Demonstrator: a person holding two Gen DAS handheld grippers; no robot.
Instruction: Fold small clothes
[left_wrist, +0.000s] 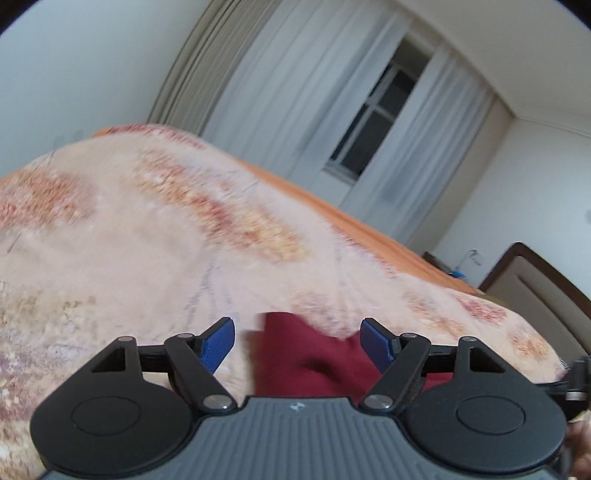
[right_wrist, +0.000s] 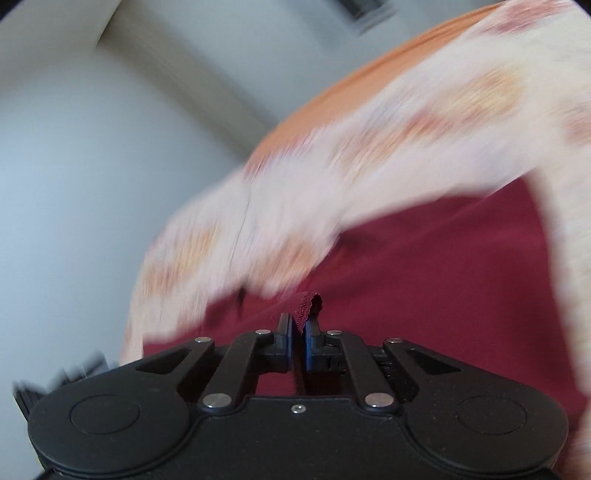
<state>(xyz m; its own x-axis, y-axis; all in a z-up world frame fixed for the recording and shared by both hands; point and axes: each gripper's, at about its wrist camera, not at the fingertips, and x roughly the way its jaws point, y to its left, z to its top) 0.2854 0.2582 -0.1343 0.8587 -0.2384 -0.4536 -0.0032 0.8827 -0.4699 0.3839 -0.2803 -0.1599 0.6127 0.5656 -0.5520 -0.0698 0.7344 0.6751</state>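
A dark red garment (right_wrist: 424, 266) lies spread on a pale floral bedspread (right_wrist: 406, 147). My right gripper (right_wrist: 298, 325) is shut on a hemmed edge of the dark red garment (right_wrist: 308, 302), which sticks up in a small fold between the blue pads. In the left wrist view the same red garment (left_wrist: 306, 358) lies below and between the fingers. My left gripper (left_wrist: 297, 338) stands open above it, its blue pads (left_wrist: 221, 341) wide apart and touching nothing.
The bedspread (left_wrist: 147, 240) covers a bed with an orange sheet (left_wrist: 351, 218) at its far side. A brown headboard (left_wrist: 535, 291) stands at the right. White curtains and a window (left_wrist: 373, 122) fill the far wall. Both views are motion-blurred.
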